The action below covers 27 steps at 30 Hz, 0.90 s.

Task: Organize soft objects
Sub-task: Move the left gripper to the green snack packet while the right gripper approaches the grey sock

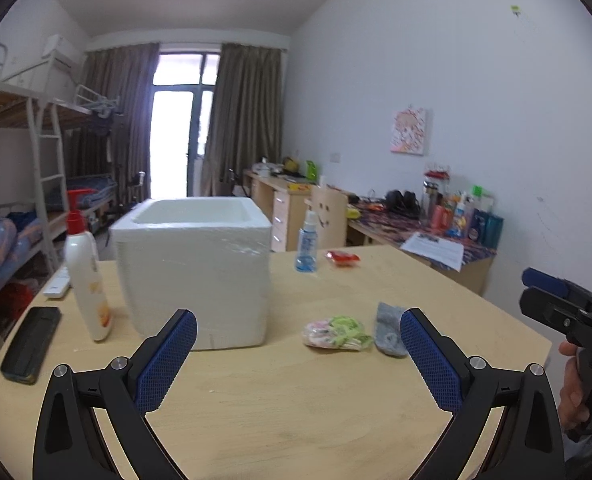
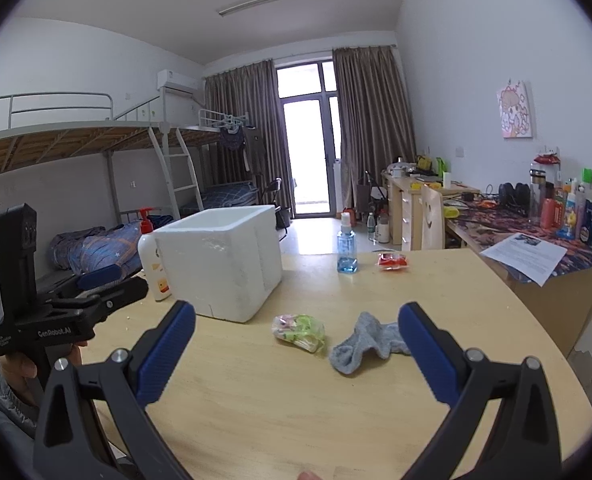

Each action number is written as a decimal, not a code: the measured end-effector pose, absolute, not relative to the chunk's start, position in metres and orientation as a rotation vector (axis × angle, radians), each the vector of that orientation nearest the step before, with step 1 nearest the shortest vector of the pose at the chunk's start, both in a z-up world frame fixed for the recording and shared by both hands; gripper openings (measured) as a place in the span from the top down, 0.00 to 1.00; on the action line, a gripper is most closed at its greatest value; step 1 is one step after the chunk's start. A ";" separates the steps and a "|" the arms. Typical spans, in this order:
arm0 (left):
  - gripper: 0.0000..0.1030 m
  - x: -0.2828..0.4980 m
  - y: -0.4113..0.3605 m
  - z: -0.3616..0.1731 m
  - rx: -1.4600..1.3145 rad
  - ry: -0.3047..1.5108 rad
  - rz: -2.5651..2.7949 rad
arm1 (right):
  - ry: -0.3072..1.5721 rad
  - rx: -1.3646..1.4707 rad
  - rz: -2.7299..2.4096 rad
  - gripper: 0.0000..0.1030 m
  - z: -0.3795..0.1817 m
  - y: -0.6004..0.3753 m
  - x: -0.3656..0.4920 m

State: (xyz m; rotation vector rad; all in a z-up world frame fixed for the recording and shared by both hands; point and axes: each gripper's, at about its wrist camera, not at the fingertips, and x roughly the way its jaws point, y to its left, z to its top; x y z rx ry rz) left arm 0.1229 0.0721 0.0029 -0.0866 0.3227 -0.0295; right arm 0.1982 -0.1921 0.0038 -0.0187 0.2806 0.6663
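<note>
now the grey sock (image 2: 366, 340) lies crumpled on the worktop (image 2: 336, 400), just beside a pastel plastic bag (image 2: 299, 332), near the white foam box (image 2: 219, 260); left gripper (image 1: 298, 354) and right gripper (image 2: 296, 350) both gape wide, empty.

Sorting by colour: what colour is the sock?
Grey sock, clearest in the right wrist view.

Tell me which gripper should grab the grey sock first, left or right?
Right, probably. The grey sock lies just ahead of the open right gripper, partly behind its right finger. The left gripper, also open, faces the foam box, with the sock at its far right edge.
</note>
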 end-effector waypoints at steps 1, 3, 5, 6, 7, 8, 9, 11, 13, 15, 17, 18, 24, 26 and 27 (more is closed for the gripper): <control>0.01 0.125 0.070 0.002 -0.082 0.332 -0.035 | 0.285 -0.018 0.667 0.00 0.002 -0.191 0.199; 0.01 0.132 0.066 0.000 -0.071 0.354 -0.050 | 0.298 -0.017 0.666 0.00 -0.002 -0.190 0.203; 0.01 0.138 0.063 -0.002 -0.060 0.370 -0.062 | 0.317 -0.020 0.666 0.00 -0.005 -0.189 0.208; 0.01 0.141 0.061 -0.003 -0.053 0.377 -0.070 | 0.325 -0.019 0.665 0.00 -0.007 -0.189 0.211; 0.01 0.144 0.059 -0.004 -0.047 0.383 -0.075 | 0.332 -0.019 0.665 0.00 -0.009 -0.188 0.213; 0.01 0.147 0.056 -0.005 -0.041 0.388 -0.080 | 0.337 -0.019 0.663 0.00 -0.010 -0.188 0.215; 0.01 0.149 0.055 -0.005 -0.039 0.391 -0.084 | 0.342 -0.018 0.658 0.00 -0.011 -0.189 0.218; 0.01 0.156 0.054 -0.006 -0.041 0.401 -0.093 | 0.350 -0.010 0.652 0.00 -0.013 -0.191 0.223; 0.01 0.163 0.052 -0.006 -0.045 0.408 -0.104 | 0.354 -0.008 0.647 0.00 -0.015 -0.193 0.227; 0.01 0.172 0.049 -0.008 -0.044 0.423 -0.110 | 0.365 0.000 0.637 0.00 -0.017 -0.195 0.233; 0.01 0.179 0.048 -0.011 -0.048 0.436 -0.112 | 0.377 0.001 0.633 0.00 -0.019 -0.196 0.239; 0.01 0.182 0.047 -0.012 -0.049 0.442 -0.112 | 0.385 -0.001 0.626 0.00 -0.020 -0.197 0.243; 0.01 0.200 0.042 -0.018 -0.045 0.476 -0.117 | 0.428 -0.002 0.619 0.01 -0.025 -0.199 0.262; 0.01 0.204 0.041 -0.019 -0.050 0.488 -0.119 | 0.444 -0.006 0.618 0.01 -0.027 -0.198 0.268; 0.01 0.206 0.040 -0.020 -0.049 0.493 -0.118 | 0.450 -0.010 0.617 0.01 -0.028 -0.198 0.269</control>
